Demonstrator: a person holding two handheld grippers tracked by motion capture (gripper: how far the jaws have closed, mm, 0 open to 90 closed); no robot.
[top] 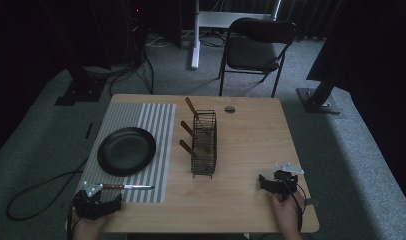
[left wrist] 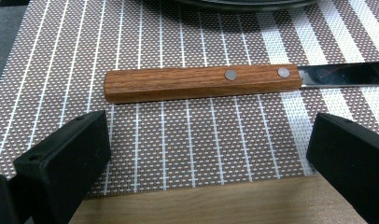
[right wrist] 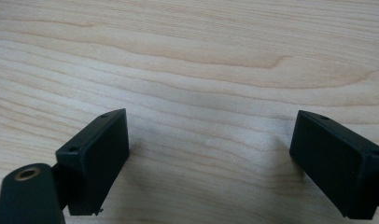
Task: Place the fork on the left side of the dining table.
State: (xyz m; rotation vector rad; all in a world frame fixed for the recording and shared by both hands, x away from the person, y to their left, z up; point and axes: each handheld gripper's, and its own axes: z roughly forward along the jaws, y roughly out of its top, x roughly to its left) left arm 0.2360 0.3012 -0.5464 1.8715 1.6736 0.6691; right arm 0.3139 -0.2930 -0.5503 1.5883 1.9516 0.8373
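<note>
From the high view, the left gripper sits at the near left corner of the bench with its jaws spread, and the knife lies just ahead of them on the striped placemat, so that hand is way closer to it than the right one. The knife's long axis runs crosswise to the way the jaws point, handle toward the left side and blade stretching off to the right. Past the knife is a round black plate, and further right a wire rack standing on the bench with three more wooden handles poking out of it. The right gripper rests well off to the other side, jaws apart, nothing between them. In the left gripper view the knife is right there ahead of the open jaws, not touching either one: a squared-off reddish wood handle with two flat metal rivets, shiny steel blade running out past the right jaw. The placemat is a woven mesh, brown with white lines. I'd guess a short push forward puts the jaws around the handle, but they'd close along its length, so a twist may be needed. In the right gripper view the jaws stand wide over bare pale wood grain of the bench.
</note>
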